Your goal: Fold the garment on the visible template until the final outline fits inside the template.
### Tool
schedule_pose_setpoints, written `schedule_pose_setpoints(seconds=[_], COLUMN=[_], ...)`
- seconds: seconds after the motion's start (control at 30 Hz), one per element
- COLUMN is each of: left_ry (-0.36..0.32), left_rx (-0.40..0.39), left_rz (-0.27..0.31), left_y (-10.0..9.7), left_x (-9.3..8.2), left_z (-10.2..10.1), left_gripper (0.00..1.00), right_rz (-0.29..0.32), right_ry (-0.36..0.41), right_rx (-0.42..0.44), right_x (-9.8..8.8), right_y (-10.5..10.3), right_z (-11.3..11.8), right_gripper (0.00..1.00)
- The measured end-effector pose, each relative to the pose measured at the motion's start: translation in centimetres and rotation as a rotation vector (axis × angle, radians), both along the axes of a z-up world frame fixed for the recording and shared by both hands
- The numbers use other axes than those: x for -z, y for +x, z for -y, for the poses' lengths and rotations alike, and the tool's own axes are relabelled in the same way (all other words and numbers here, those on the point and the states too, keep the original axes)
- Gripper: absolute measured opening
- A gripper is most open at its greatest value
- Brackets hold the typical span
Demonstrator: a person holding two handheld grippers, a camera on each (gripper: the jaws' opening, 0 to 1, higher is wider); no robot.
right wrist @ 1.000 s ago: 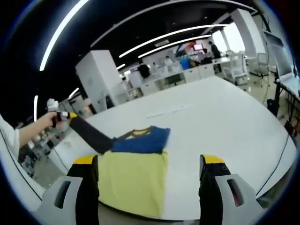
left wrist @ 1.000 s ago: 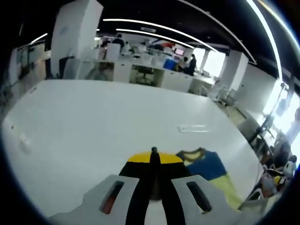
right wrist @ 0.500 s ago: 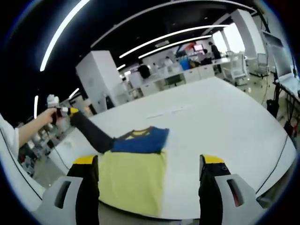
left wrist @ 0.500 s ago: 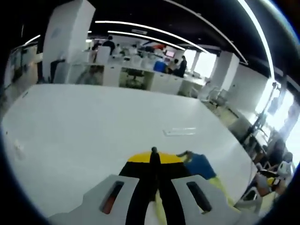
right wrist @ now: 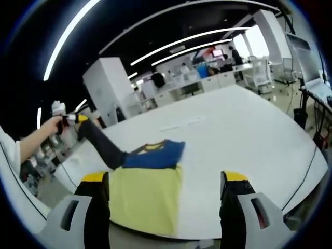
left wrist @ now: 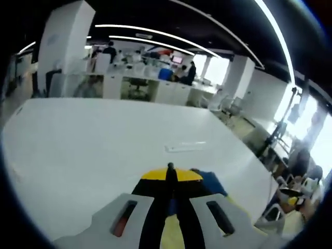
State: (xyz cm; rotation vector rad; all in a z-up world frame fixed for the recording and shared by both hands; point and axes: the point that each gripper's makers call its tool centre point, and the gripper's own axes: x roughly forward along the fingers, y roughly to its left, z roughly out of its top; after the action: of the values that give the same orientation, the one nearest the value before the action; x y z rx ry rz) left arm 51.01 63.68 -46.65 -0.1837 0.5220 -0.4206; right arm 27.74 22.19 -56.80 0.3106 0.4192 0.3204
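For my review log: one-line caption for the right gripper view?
Open right claw faces a yellow-and-blue garment on a white table; left claw lifts its dark sleeve.

No text, label, brand, number or sign can be read in either view. The screens at the far desks are too small and blurred for anything to be made out on them.
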Motion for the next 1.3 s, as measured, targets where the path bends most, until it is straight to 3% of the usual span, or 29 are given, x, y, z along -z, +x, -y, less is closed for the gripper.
schedule_pose_setpoints(seconds=[0.77,1.3], left_ry=[0.002,0.044], left_rx=[0.105,0.186], left_rz=[-0.015,-0.061], left_y=[-1.1,-1.4], left_x=[0.3,3.3], left_z=[7.7,12.2], left_gripper=[0.0,0.0], right_rz=[0.007,0.01], right_ry=[0.011,0.009], right_rx=[0.049,0.092], right_x=[0.0,-0.2], right_y=[-2.5,-4.3], right_z=[2.2,3.6], right_gripper=[0.87,0.87])
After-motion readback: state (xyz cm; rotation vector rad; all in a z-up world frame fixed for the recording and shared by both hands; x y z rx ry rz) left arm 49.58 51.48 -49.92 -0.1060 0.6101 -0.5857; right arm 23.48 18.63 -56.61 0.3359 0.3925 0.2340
